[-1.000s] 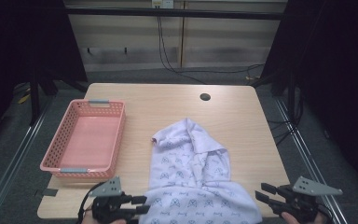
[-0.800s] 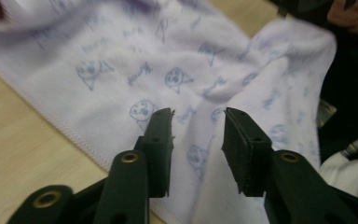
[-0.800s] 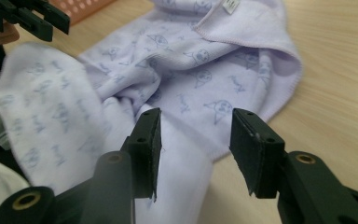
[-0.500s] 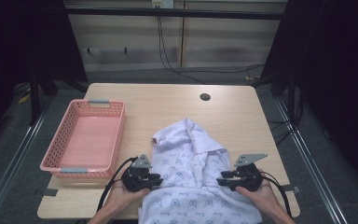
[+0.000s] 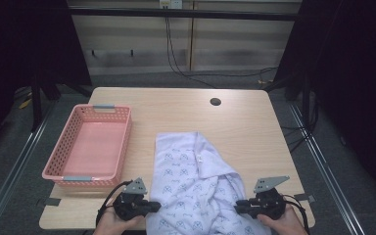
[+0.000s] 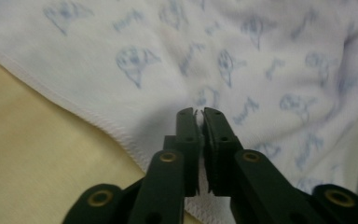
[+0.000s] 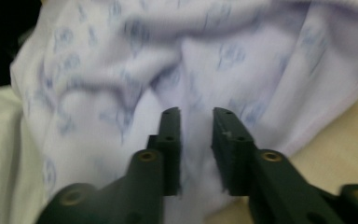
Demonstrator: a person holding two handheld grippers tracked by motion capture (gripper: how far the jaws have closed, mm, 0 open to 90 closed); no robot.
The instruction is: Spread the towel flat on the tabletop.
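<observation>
A: Which step is in hand?

B: The garment (image 5: 196,191), lying on the near part of the surface (image 5: 254,127) beside the basket (image 5: 85,147), is being gripped at both side edges. The left gripper (image 6: 198,114) is clenched on its hem; the right gripper (image 7: 196,116) is parted around a fold, not yet closed.

A: What is called for next?

B: The right jaws should be closed, probably, then the cloth lifted.

A: What differs from before?

B: Half a second ago both grippers were seen farther up the cloth; now they are nearer the table's front edge.
</observation>
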